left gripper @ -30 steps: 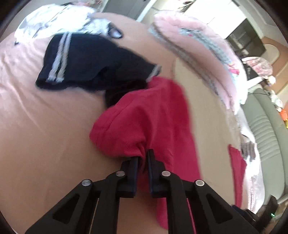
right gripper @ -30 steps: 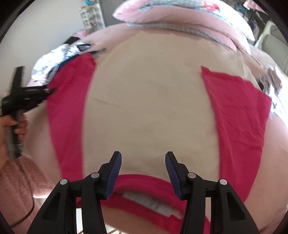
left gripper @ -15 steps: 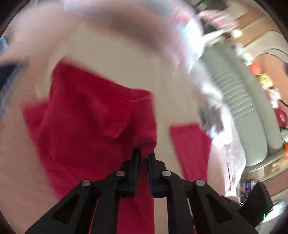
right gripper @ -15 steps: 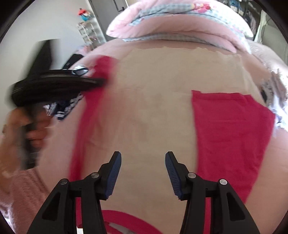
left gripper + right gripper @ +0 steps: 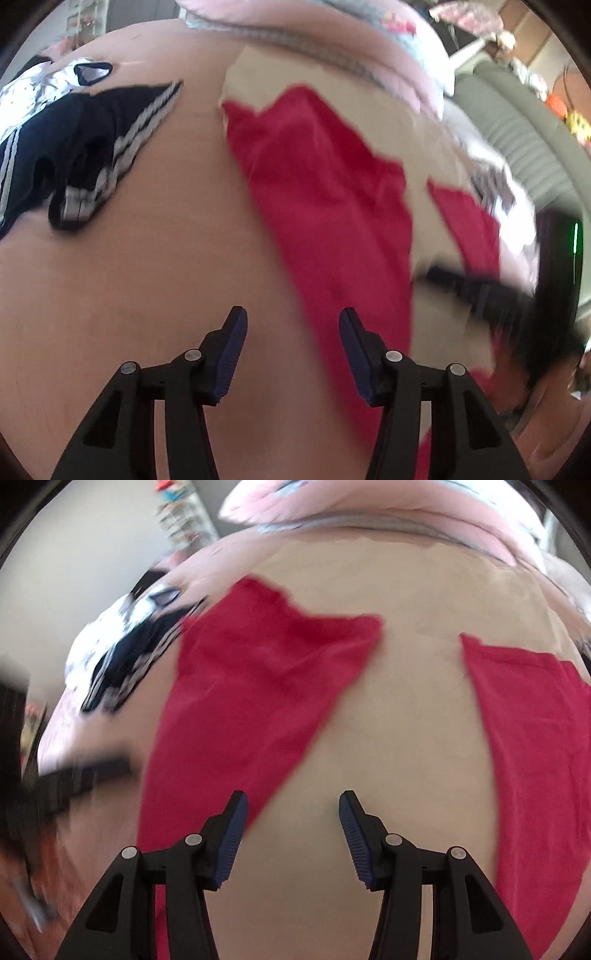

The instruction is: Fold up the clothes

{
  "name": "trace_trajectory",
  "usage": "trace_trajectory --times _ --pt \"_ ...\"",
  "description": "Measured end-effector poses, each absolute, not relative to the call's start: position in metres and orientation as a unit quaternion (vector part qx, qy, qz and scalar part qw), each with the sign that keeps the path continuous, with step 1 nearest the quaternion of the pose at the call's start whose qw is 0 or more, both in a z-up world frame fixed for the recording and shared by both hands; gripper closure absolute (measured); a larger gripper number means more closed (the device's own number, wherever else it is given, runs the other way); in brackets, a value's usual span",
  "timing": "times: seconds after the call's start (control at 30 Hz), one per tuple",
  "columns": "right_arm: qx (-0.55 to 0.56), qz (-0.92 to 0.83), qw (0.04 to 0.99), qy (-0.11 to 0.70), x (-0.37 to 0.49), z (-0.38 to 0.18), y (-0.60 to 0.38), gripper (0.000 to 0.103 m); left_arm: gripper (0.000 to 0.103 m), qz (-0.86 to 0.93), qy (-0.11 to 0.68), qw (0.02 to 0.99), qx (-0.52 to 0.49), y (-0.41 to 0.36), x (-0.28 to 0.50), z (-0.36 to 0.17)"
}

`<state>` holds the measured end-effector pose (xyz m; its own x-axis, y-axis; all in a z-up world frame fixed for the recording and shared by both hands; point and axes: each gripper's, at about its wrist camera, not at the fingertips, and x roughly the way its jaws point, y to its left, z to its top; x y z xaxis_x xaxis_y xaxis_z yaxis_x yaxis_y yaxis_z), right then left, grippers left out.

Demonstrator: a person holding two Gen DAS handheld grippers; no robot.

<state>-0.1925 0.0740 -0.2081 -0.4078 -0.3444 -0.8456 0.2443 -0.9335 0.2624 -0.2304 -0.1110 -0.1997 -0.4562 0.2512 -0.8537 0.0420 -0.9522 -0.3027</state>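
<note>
We see the red-and-cream cotton shirt [image 5: 413,716] spread on the pink bedsheet [image 5: 147,280], left sleeve folded inward | our left gripper [image 5: 290,354] opening, nothing between | our right gripper [image 5: 291,836] spread, empty | black striped garment [image 5: 85,147] lying apart, far left

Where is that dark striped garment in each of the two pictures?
Left wrist view: the dark striped garment lies at upper left, on the pink sheet.
Right wrist view: it is blurred, at upper left, beside the folded red sleeve.
Shared landmark: the red sleeve, just right of the garment in both.
</note>
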Motion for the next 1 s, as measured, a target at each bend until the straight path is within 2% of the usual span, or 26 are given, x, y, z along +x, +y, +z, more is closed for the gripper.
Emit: trace_trajectory --times 0.17,0.33,0.4,0.47,0.6,0.63,0.77,0.87,1.0 --pt "0.527 -0.833 0.140 -0.096 -0.245 -0.211 0.099 0.051 0.054 0.884 -0.088 0.028 -0.458 -0.127 -0.257 -0.174" --pt "0.520 -0.842 0.135 -0.043 -0.277 -0.205 0.082 0.051 0.055 0.900 -0.068 0.037 -0.430 -0.143 -0.319 -0.161" --pt "0.521 -0.842 0.138 -0.028 -0.287 -0.210 0.075 0.051 0.061 0.894 -0.049 0.066 -0.440 -0.136 -0.341 -0.166" --pt "0.525 -0.841 0.130 -0.008 -0.295 -0.218 0.068 0.052 0.062 0.888 -0.013 0.080 -0.452 -0.127 -0.356 -0.175" --pt "0.503 -0.857 0.113 0.012 -0.310 -0.219 0.066 0.052 0.059 0.875 0.049 -0.016 -0.481 -0.144 -0.369 -0.195" --pt "0.497 -0.862 0.096 0.016 -0.313 -0.216 0.071 0.052 0.058 0.873 0.024 -0.016 -0.487 -0.159 -0.365 -0.198" --pt "0.481 -0.875 0.059 0.003 -0.322 -0.205 0.091 0.052 0.059 0.878 0.039 -0.043 -0.475 -0.167 -0.356 -0.179" --pt "0.481 -0.870 0.107 -0.007 -0.323 -0.197 0.088 0.052 0.059 0.902 0.055 -0.035 -0.428 -0.149 -0.348 -0.157" --pt "0.494 -0.849 0.184 0.032 -0.325 -0.204 0.055 0.052 0.059 0.894 0.060 0.075 -0.438 -0.120 -0.353 -0.156"
